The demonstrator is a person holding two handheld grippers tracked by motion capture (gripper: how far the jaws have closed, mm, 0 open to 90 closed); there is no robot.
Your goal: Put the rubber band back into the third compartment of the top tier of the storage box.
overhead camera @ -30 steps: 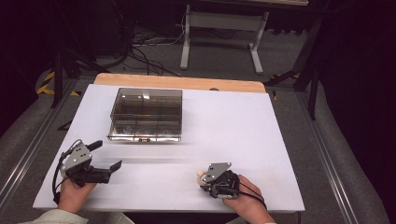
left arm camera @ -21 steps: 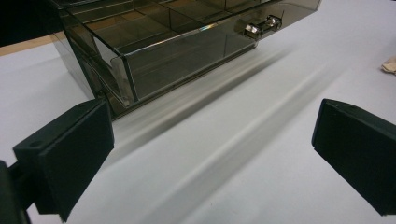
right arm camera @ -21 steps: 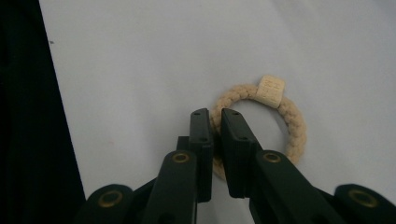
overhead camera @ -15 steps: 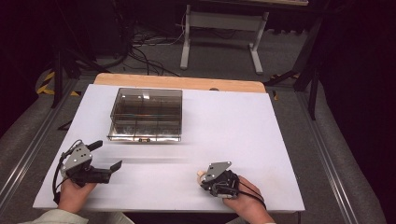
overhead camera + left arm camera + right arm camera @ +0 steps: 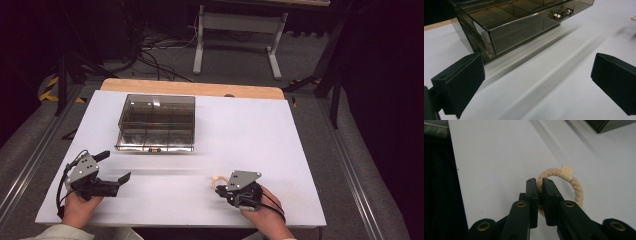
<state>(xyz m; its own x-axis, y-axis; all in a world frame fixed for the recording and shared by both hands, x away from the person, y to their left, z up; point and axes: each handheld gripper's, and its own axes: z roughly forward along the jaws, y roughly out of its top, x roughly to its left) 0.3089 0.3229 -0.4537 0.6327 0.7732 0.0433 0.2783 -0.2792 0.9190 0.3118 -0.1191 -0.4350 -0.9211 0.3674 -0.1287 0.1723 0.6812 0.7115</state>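
A beige braided rope ring (image 5: 575,185) with a small square tag lies on the white table (image 5: 260,135) near its front edge. My right gripper (image 5: 539,183) is shut on the ring's near side, the cord pinched between the two pads. In the high view the ring (image 5: 218,179) sticks out left of the right gripper (image 5: 220,187). A smoky clear plastic box (image 5: 156,122) with inner compartments and a metal latch stands at the table's back left. My left gripper (image 5: 114,166) rests at the front left, open and empty, and faces the box (image 5: 511,25).
A wooden strip (image 5: 192,88) runs along the table's far edge. Beyond it are a grey floor with cables and a white stand (image 5: 235,37). Bare white surface lies between the two grippers (image 5: 536,82) and right of the box.
The right gripper has edged slightly left at the ring. The left hand and the box have stayed where they were.
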